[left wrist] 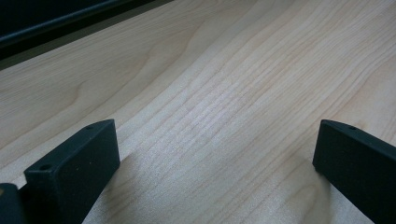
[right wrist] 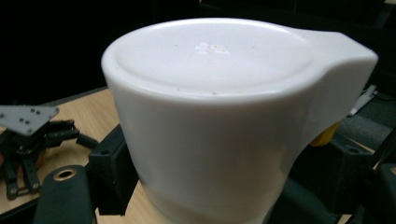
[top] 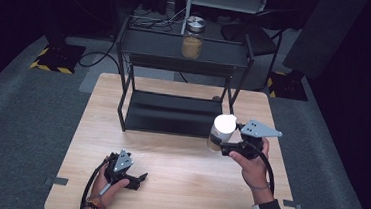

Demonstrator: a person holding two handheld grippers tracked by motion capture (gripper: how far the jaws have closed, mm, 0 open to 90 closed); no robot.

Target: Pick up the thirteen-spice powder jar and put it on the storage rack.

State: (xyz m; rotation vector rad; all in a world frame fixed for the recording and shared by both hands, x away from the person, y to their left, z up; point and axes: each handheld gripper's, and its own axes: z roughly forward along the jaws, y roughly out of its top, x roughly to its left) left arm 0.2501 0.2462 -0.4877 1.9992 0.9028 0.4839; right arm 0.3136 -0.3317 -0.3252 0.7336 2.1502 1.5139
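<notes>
White-lidded jar (top: 221, 132) sits clamped in the right gripper (top: 226, 147) above the table (top: 177, 184); left gripper (top: 140, 177) rests open-jawed.

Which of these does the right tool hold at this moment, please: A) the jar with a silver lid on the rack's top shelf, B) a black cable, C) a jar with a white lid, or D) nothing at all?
C: the right tool is shut on the jar with a white lid, lifted beside the black rack; the white lid looms close in the right gripper view.
</notes>
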